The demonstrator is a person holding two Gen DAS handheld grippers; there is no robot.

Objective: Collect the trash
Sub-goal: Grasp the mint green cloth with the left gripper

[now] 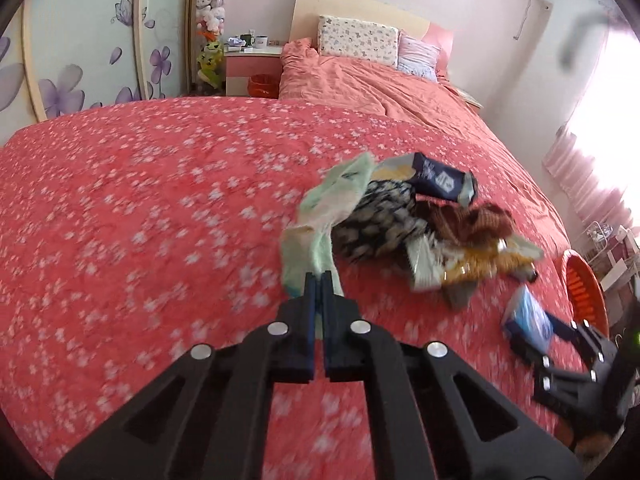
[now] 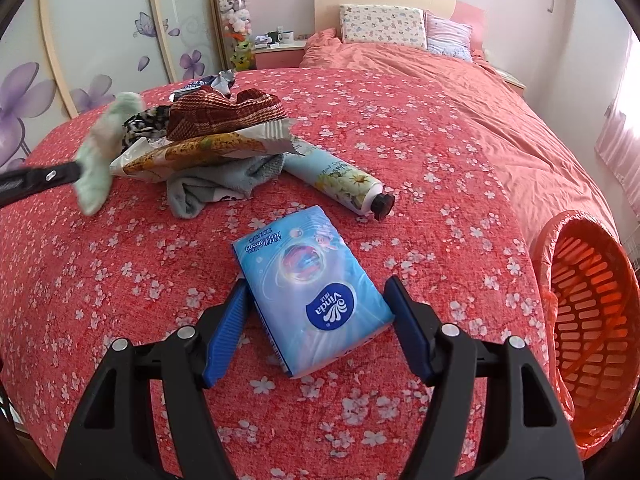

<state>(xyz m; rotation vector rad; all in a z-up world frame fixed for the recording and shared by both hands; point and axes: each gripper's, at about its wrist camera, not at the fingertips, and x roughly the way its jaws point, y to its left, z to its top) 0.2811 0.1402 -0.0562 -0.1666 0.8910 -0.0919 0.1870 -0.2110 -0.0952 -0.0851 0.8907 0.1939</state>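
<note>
My left gripper (image 1: 319, 280) is shut on a pale green wrapper (image 1: 336, 196) and holds it up at the left edge of a pile on the red floral bedspread; it also shows in the right wrist view (image 2: 105, 148). The pile holds a dark blue packet (image 1: 438, 178), a yellow snack wrapper (image 2: 208, 148), a brown knit cloth (image 2: 226, 114) and a grey sock (image 2: 216, 188). My right gripper (image 2: 318, 296) is open, its jaws on either side of a blue Vinda tissue pack (image 2: 310, 288) lying on the bed. An orange basket (image 2: 592, 312) lined with a bag stands at the bed's right edge.
A hand cream tube (image 2: 340, 178) lies beyond the tissue pack. A salmon duvet (image 1: 372, 84) and pillows (image 1: 358, 40) lie at the head of the bed. A nightstand (image 1: 254, 64) with mugs and a wardrobe (image 1: 80, 40) stand at the left.
</note>
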